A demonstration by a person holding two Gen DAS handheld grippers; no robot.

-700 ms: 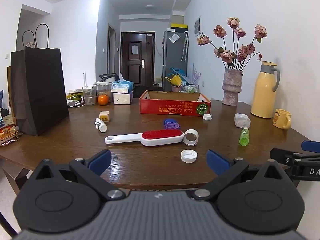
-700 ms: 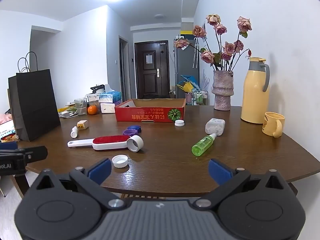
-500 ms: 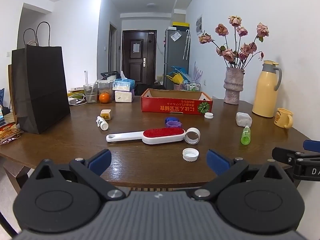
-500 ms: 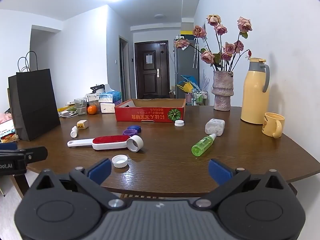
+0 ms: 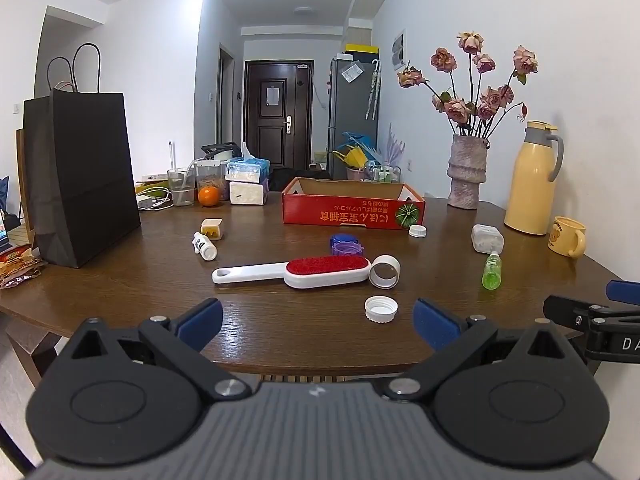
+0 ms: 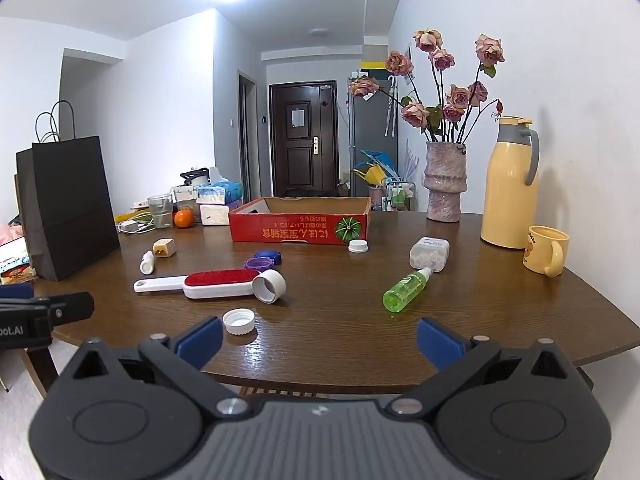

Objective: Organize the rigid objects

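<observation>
Loose items lie on the brown table (image 5: pixel 280 332): a white lint brush with a red pad (image 5: pixel 296 271), a white ring (image 5: pixel 384 271), a white cap (image 5: pixel 381 309), purple and blue lids (image 5: pixel 346 245), a green spray bottle (image 5: pixel 491 270), a clear box (image 5: pixel 487 238), a small white bottle (image 5: pixel 205 246). An open red cardboard box (image 5: pixel 352 208) stands behind them. My left gripper (image 5: pixel 318 322) hangs open at the table's near edge, holding nothing. My right gripper (image 6: pixel 319 338) is likewise open, with the white cap (image 6: pixel 239 321) and the green bottle (image 6: pixel 406 292) ahead of it.
A black paper bag (image 5: pixel 80 180) stands at the left. A vase of dried roses (image 5: pixel 467 168), a yellow thermos (image 5: pixel 534 178) and a yellow mug (image 5: pixel 567 236) line the right side. Tissue packs, a glass and an orange (image 5: pixel 208 196) sit at the back left.
The left wrist view has shifted slightly, with table objects sitting a little higher and further right in the frame. The right gripper has stayed put. Both jaws stay wide.
</observation>
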